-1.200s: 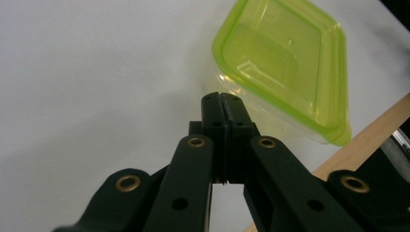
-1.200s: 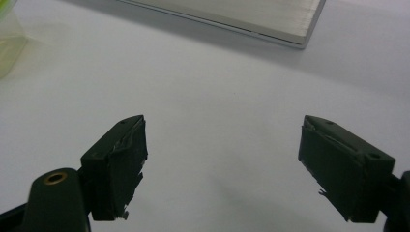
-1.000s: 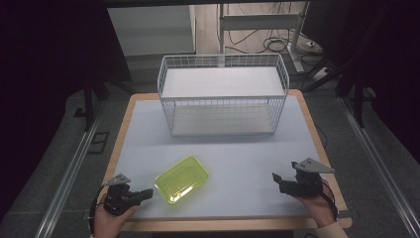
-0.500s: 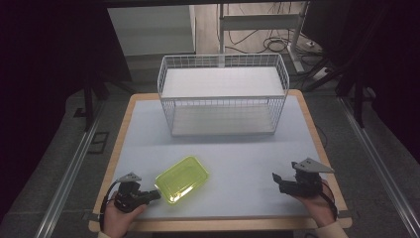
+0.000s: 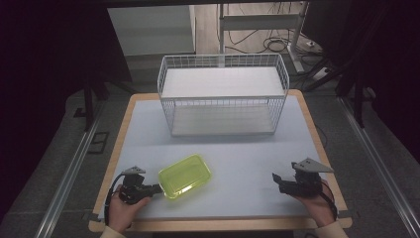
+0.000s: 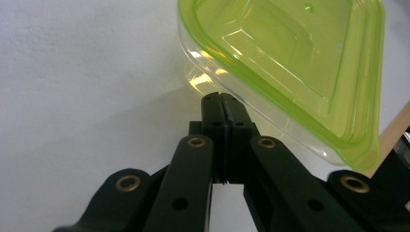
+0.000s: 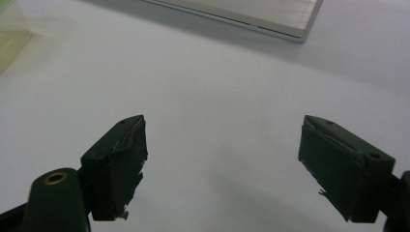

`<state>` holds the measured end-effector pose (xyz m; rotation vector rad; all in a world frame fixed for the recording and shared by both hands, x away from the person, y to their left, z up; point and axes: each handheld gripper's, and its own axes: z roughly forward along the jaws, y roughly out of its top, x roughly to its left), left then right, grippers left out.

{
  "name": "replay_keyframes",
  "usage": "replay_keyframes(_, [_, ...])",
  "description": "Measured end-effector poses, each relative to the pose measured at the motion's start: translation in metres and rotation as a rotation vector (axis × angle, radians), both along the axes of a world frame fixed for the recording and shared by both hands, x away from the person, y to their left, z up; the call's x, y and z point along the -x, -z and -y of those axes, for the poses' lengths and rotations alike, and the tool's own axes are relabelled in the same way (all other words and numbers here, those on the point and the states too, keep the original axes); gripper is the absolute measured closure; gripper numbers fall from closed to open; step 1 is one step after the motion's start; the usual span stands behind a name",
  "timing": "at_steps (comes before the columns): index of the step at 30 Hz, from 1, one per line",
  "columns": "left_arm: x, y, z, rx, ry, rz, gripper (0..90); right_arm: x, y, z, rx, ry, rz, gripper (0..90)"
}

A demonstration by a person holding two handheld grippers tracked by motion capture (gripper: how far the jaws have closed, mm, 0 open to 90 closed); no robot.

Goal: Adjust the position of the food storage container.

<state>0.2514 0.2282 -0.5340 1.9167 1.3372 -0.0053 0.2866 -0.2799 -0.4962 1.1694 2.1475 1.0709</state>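
Note:
A yellow-green clear plastic container [image 5: 184,175] lies upside down at the front left of the white table [image 5: 237,153]. My left gripper [image 5: 157,188] is shut with nothing between its jaws, and its tips rest against the container's near left corner. In the left gripper view the closed tips [image 6: 223,99] sit just under the container's [image 6: 290,48] rim. My right gripper [image 5: 275,179] is held at the front right, open and empty, pointing left across the bare table. Its two pads [image 7: 118,164] stand wide apart over the white surface.
A white wire basket [image 5: 223,57] stands at the back middle of the table, and its base edge [image 7: 270,19] lies ahead in the right gripper view. The table's wooden rim [image 5: 317,134] runs around the white top. Dark floor and rails lie on both sides.
My left gripper has moved right along the front edge until its shut tips reached the container's corner. The right gripper has stayed put.

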Motion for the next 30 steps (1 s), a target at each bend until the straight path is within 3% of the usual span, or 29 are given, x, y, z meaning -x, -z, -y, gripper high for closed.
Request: replay_keyframes(30, [-0.051,-0.005,0.036,-0.006,0.026,-0.012,90.0,0.000,-0.001,0.000,-0.011,-0.001,-0.003,17.6])
